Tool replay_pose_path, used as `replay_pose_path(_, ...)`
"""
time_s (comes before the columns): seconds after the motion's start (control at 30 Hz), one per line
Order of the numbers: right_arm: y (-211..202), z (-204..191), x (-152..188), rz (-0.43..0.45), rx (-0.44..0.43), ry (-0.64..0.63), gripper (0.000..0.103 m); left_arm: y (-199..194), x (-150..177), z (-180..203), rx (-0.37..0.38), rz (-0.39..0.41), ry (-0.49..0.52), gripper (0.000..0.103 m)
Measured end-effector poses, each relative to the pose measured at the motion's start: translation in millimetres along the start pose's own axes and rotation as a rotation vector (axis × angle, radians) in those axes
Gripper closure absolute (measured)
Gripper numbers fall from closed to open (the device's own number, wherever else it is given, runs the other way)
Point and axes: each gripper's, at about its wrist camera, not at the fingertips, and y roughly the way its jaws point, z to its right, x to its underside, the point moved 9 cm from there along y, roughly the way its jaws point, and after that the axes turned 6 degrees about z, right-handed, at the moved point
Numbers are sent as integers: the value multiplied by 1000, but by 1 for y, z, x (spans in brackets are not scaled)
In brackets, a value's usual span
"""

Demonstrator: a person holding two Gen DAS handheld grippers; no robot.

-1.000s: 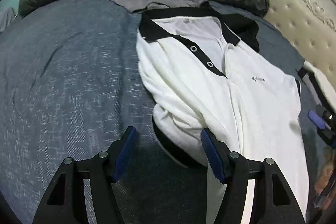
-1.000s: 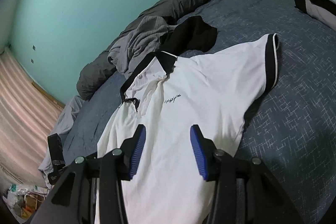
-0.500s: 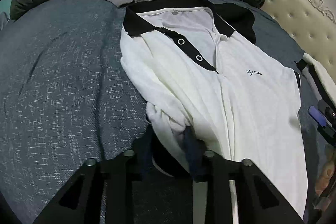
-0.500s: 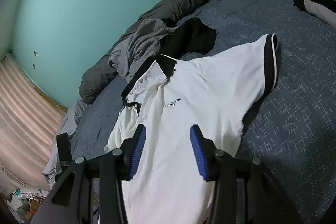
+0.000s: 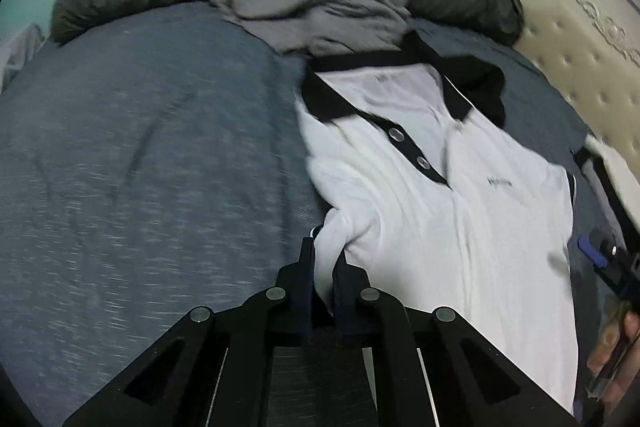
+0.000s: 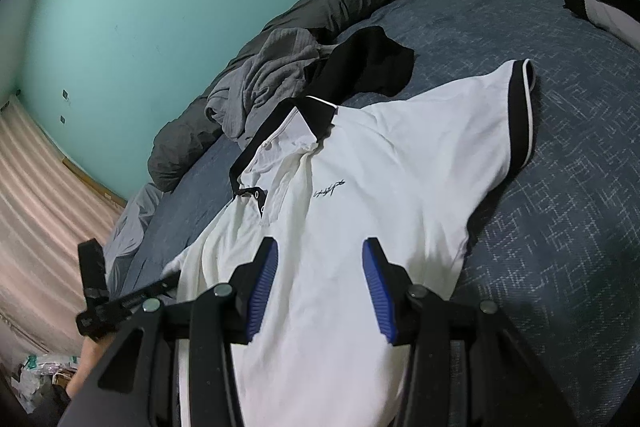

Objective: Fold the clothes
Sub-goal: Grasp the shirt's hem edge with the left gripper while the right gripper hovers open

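one white polo shirt (image 5: 460, 227), one grey garment (image 5: 312, 15), two tools (image 5: 324, 267)

A home bedroom is indicated by a bed (image 5: 140, 167) with a tufted headboard (image 5: 580, 39), rumpled clothes, and a teal wall (image 6: 160, 7).
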Motion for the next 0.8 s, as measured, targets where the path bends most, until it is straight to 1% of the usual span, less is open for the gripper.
replay_pose_path(0.2,3,-2,3,-11,-3,-5,58,-21,-15,-58,-77,18,-68,97)
replay_pose_path(0.33,6,-2,5,-17,-4,-9,59,-26,-19,-97,-128,14,-119,97)
replay_pose_path(0.4,7,-2,5,-19,-3,-10,58,-24,-16,-108,-141,-1,-134,97)
replay_pose_path(0.5,8,-2,6,-23,-3,-12,58,-25,-15,-120,-163,-1,-168,97)
replay_pose_path(0.53,9,-2,6,-25,-3,-12,58,-25,-13,-122,-155,-5,-188,97)
replay_pose_path(0.6,10,-2,7,-27,-3,-13,58,-19,-4,-110,-98,-42,-192,97)
replay_pose_path(0.73,12,-2,7,-32,-4,-15,58,-6,16,-75,-25,-122,-115,97)
replay_pose_path(0.8,12,-2,7,-34,-4,-16,59,0,25,-57,44,-148,-115,96)
